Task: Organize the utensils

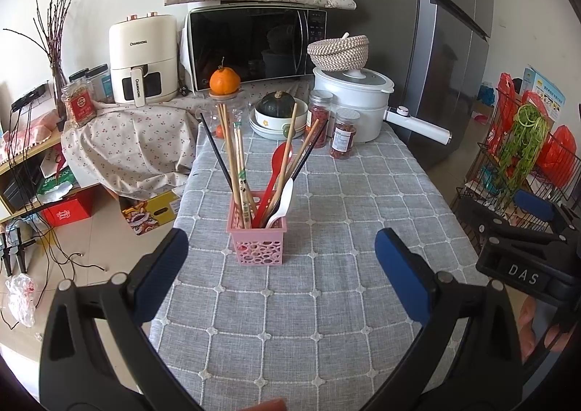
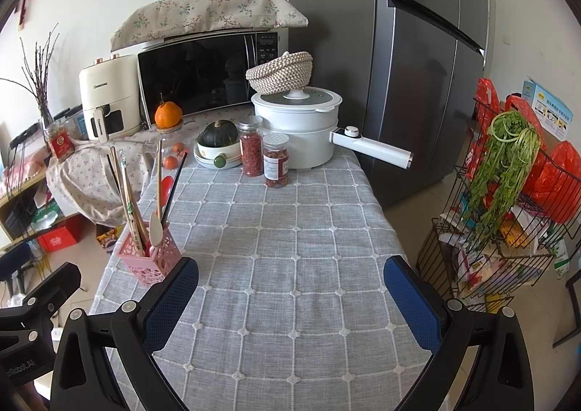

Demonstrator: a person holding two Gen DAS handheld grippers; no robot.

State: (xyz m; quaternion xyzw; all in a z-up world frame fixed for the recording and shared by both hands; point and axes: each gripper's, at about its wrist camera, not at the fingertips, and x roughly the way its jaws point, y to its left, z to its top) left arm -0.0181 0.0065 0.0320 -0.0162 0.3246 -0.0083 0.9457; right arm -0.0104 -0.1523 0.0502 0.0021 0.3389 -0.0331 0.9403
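A pink perforated utensil basket stands upright on the grey checked tablecloth. It holds several wooden and black chopsticks, a red spoon and a white spoon. My left gripper is open and empty, just in front of the basket. My right gripper is open and empty over bare cloth; the basket stands to its left, by the left fingertip. The right gripper also shows at the right edge of the left wrist view.
At the table's far end stand a white electric pot with a woven basket on its lid, two jars, bowls with a green squash, a microwave and an air fryer. A fridge and a wire rack are to the right.
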